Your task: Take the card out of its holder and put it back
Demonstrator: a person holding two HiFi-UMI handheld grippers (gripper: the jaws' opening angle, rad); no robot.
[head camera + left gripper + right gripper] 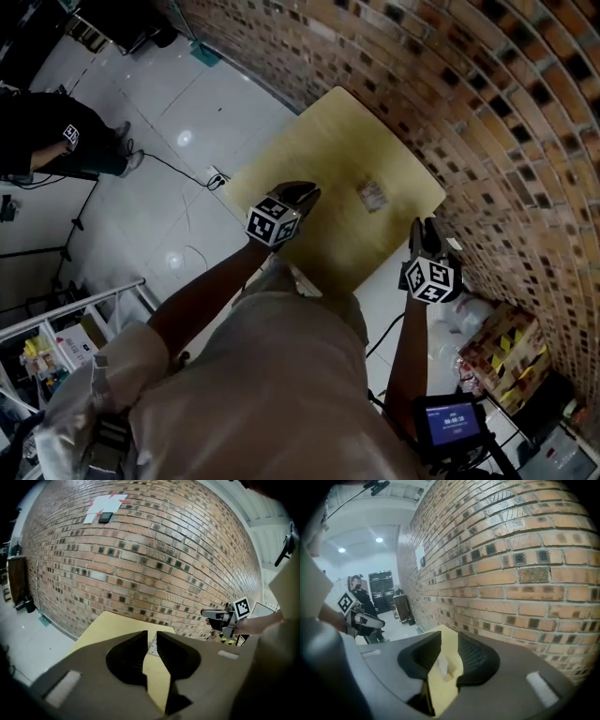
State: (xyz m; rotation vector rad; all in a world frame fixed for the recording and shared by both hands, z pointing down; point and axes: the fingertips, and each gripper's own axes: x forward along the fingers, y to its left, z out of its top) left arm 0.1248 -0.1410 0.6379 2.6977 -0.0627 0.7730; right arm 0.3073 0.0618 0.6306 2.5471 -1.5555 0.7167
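A small clear card holder with a card in it [372, 195] lies flat on the yellow table [319, 159], near the brick wall. My left gripper [302, 195] hovers over the table just left of the holder, its jaws a narrow gap apart with nothing between them. In the left gripper view the holder [153, 645] shows just beyond the tips. My right gripper [427, 232] is at the table's near right corner, open and holding nothing. In the right gripper view the holder [446, 665] lies on the table ahead, seen through the gap between the jaws.
A curved brick wall [487, 122] runs close along the table's far and right sides. A person in black [47, 141] stands on the white floor at the left, with cables nearby. Boxes [502, 349] and a small screen [450, 422] sit at the lower right.
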